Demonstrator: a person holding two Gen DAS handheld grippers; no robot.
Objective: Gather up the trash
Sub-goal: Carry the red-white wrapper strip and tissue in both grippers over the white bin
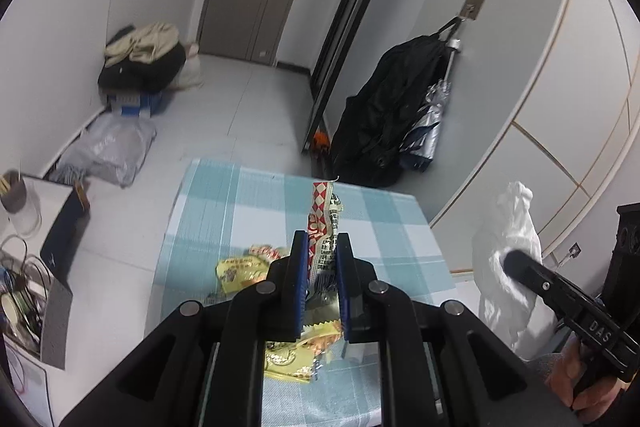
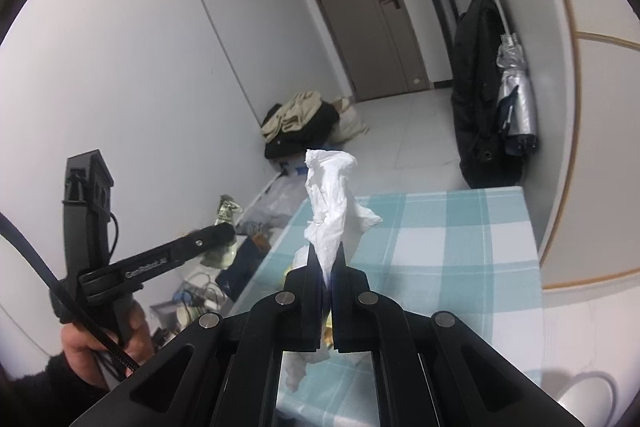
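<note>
The left hand-held gripper is clenched on a long red-and-white snack wrapper, crinkled, printed with a diamond pattern and dark text, standing upright between the blue pads and lifted clear of the worktop. That worktop wears a pale blue and white checked cloth. Below the raised wrapper, more yellow snack wrappers lie on the cloth, partly covered by the gripper's black body, so their number is hard to make out.

The right hand-held gripper is clamped tight on a crumpled white tissue, which rises in a twisted plume above the near-left part of the cloth. Its lower end disappears between the jaws.

The left wrist view shows the tissue from the side, at the far right, with the right gripper's arm blurred across it and a hand cut off by the frame edge. The right wrist view shows the other gripper only as a dark handle at the left, gripped by a hand; the red wrapper is not visible there. Only the left view shows the yellow wrappers clearly.
</note>
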